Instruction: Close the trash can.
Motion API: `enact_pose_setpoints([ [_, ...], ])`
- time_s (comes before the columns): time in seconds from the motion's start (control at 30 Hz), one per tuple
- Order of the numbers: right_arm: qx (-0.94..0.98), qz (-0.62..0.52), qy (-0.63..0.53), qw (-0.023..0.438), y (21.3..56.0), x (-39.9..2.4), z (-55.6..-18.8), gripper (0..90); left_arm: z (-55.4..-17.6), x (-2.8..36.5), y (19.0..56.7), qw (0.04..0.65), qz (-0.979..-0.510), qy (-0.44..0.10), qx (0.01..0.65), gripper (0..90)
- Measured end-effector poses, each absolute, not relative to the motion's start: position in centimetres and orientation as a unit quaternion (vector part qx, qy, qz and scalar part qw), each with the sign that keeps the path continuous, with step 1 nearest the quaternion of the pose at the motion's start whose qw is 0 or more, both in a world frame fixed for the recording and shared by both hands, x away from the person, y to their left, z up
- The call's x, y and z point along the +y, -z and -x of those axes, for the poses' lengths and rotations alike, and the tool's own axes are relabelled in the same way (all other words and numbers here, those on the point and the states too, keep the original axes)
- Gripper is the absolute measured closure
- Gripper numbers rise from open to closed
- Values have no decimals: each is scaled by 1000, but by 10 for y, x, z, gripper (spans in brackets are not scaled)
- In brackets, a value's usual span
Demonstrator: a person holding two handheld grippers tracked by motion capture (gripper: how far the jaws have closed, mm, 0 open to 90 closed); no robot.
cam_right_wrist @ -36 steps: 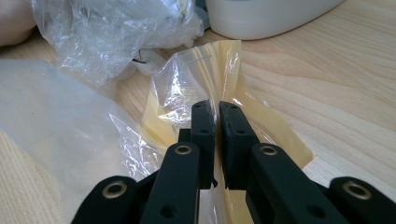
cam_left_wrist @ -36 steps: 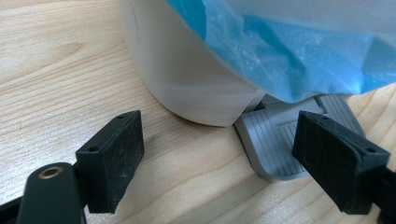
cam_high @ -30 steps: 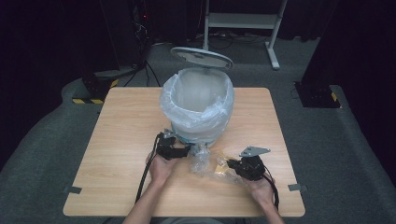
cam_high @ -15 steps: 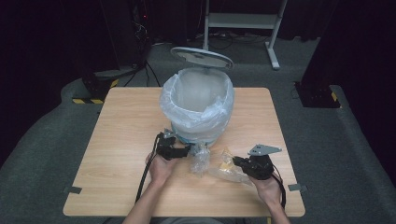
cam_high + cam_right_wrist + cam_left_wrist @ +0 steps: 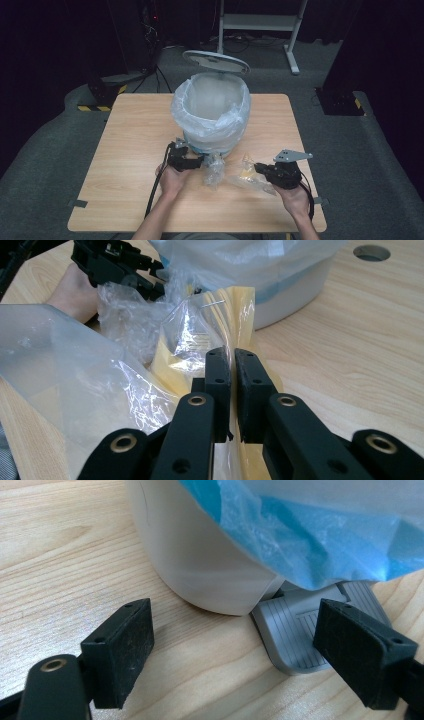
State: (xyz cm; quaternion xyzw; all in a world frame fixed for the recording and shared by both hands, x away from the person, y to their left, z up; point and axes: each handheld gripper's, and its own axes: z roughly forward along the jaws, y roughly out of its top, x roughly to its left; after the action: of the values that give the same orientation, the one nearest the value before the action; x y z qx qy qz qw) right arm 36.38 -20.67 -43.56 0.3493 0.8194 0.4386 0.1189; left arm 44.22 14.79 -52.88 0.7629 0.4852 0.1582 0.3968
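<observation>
Right gripper point(image 5: 229, 360): jaws clamped on a thin plastic wrapper point(image 5: 200, 340), clear with yellow panels. The film passes between the two pads and fans out ahead of them. In the high view the same gripper point(image 5: 257, 167) sits near the table's front right, pointing left, with the wrapper point(image 5: 245, 175) trailing from its tips just above the wood.

Left gripper point(image 5: 235, 635): jaws wide apart, nothing between them. One pad hangs over bare wood, the other over the grey ribbed pedal point(image 5: 300, 635) at the foot of the bin point(image 5: 200, 560). Whether that pad touches the pedal I cannot tell. In the high view this gripper point(image 5: 197, 161) lies just in front of the bin's base.

Bin point(image 5: 212, 107): white, round, mid-table, lid point(image 5: 216, 62) tipped up at the back. A clear liner point(image 5: 235, 125) is draped over the rim; blue shows through it low down in the left gripper view.

A second crumpled clear bag point(image 5: 214, 170) lies on the table point(image 5: 125, 150) between the two grippers, just beside the wrapper. From the right gripper view it sits next to the left hand point(image 5: 75, 295).
</observation>
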Motion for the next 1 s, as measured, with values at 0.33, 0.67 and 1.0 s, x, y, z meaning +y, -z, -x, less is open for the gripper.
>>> enact_pose_setpoints([
  [0.33, 816, -339, -452, 120, 421, -205, -365, 858, -442, 148, 529, 398, -763, -156, 485, 163],
  [0.67, 810, -340, -464, 117, 412, -210, -364, 858, -442, 148, 529, 397, -763, -157, 486, 163],
  [1.0, 804, -351, -464, 121, 408, -215, -366, 858, -442, 148, 529, 397, -762, -157, 486, 159],
])
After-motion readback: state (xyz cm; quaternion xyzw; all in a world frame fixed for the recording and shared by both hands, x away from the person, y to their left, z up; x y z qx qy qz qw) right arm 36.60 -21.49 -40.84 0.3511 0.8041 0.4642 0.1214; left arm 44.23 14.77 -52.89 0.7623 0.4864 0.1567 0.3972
